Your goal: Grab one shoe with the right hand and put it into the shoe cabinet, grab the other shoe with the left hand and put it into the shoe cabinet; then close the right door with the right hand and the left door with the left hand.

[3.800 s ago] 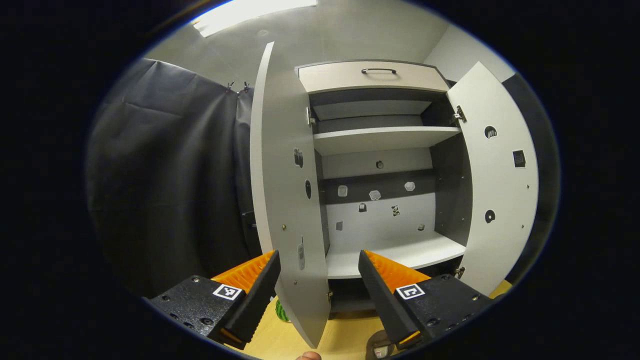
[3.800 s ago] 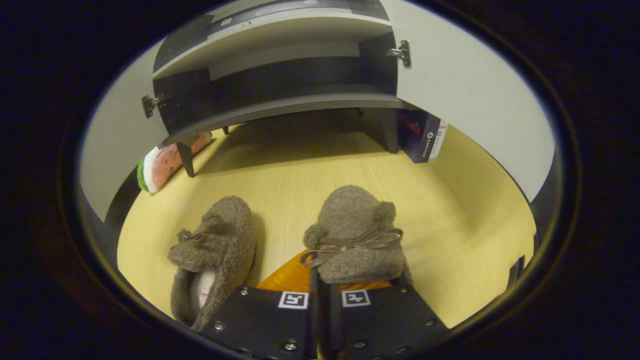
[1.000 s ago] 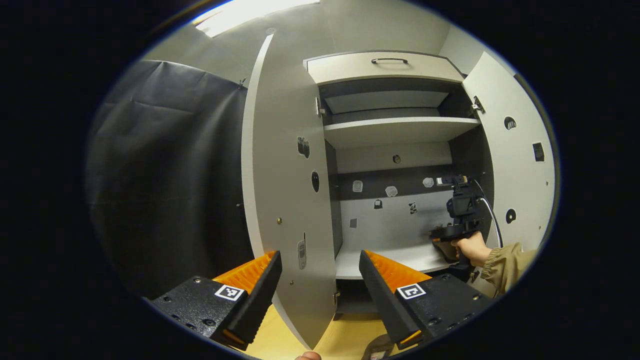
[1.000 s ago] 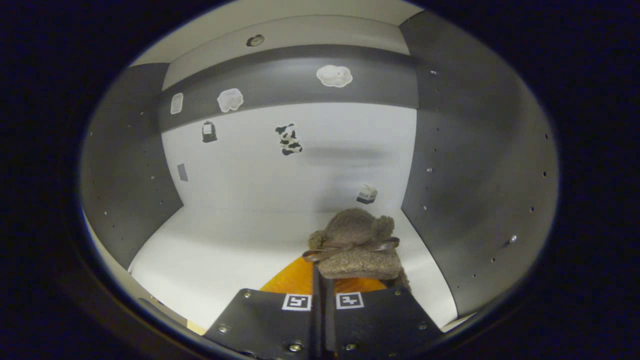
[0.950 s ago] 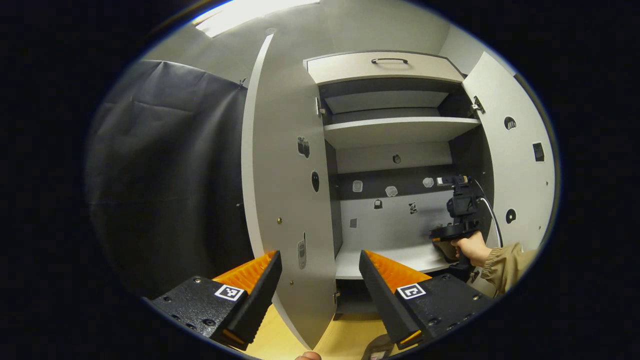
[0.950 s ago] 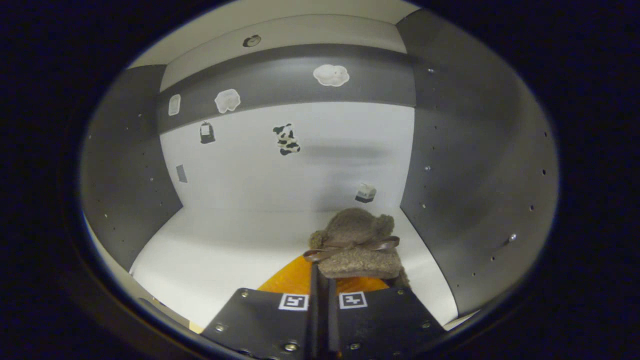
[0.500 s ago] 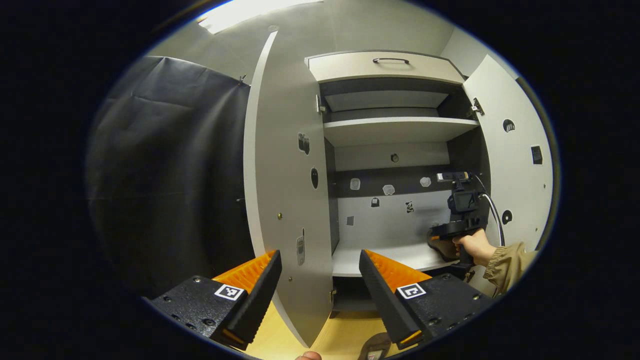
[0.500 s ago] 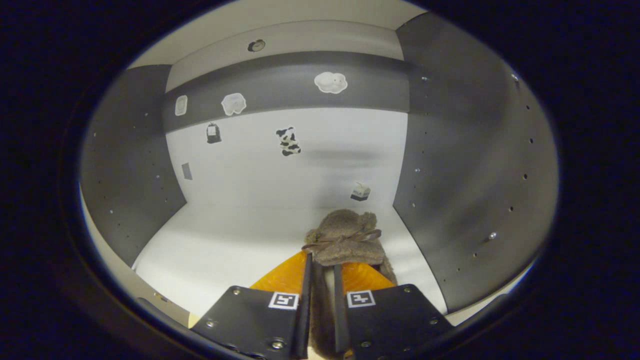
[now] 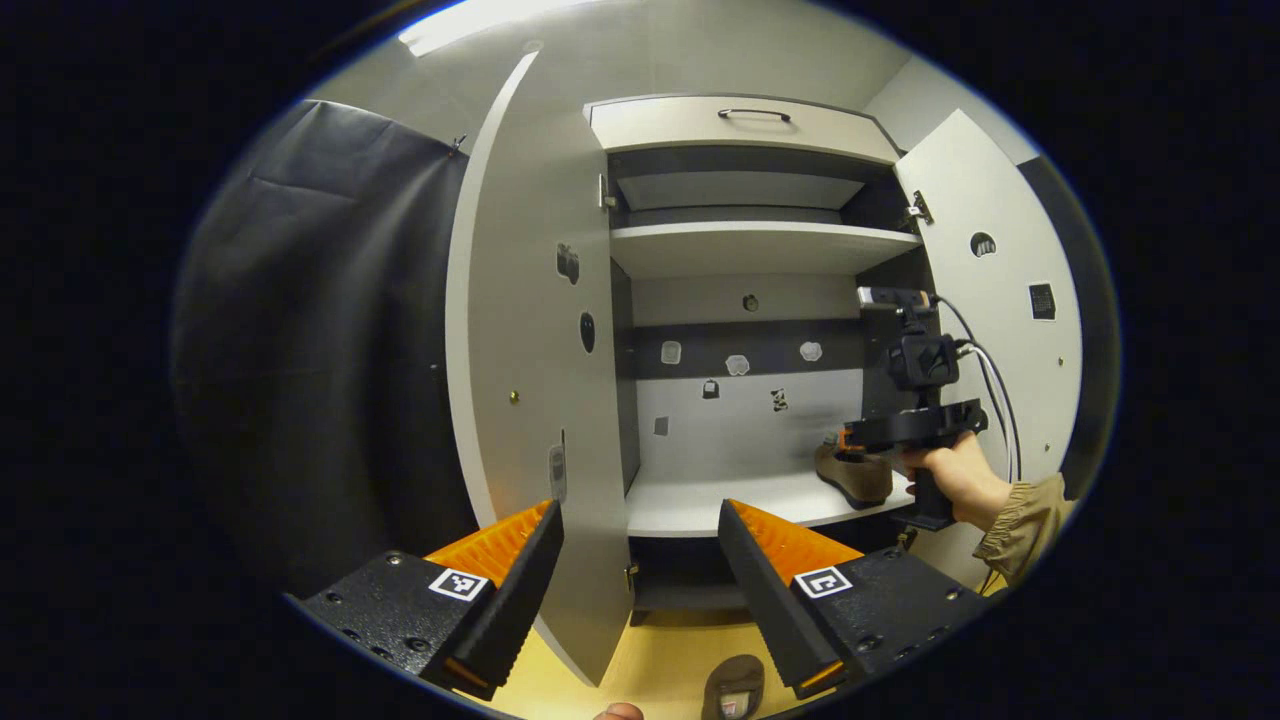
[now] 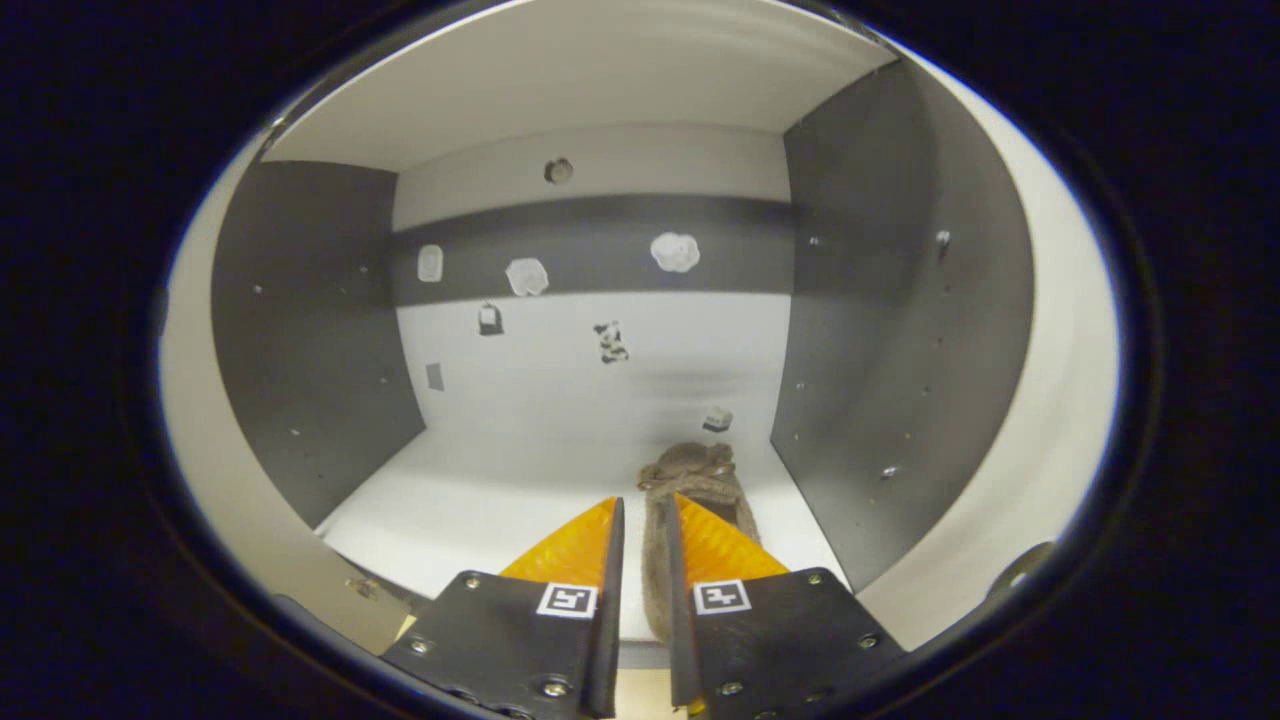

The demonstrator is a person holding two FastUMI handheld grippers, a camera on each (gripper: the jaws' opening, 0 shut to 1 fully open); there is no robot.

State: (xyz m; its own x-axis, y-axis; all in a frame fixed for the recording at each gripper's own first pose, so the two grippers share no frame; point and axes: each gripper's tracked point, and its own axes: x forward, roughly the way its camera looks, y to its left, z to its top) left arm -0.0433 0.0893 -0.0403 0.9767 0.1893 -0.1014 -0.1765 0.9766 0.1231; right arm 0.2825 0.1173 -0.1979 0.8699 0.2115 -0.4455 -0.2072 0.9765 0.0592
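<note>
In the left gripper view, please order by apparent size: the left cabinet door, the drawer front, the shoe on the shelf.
1. Left cabinet door, clearly largest, though it stands nearest the camera.
2. Drawer front.
3. Shoe on the shelf, smallest and partly hidden behind the right gripper.

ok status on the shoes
left hand-held gripper open, empty. right hand-held gripper slightly open behind first shoe on cabinet shelf. second shoe on floor. left door and right door open.

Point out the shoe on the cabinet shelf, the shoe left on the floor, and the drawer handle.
Shoe on shelf [image 9: 858,478], left gripper view, its side.
Shoe on floor [image 9: 733,682], left gripper view, its upper.
Drawer handle [image 9: 753,113], left gripper view, bar's middle.
</note>
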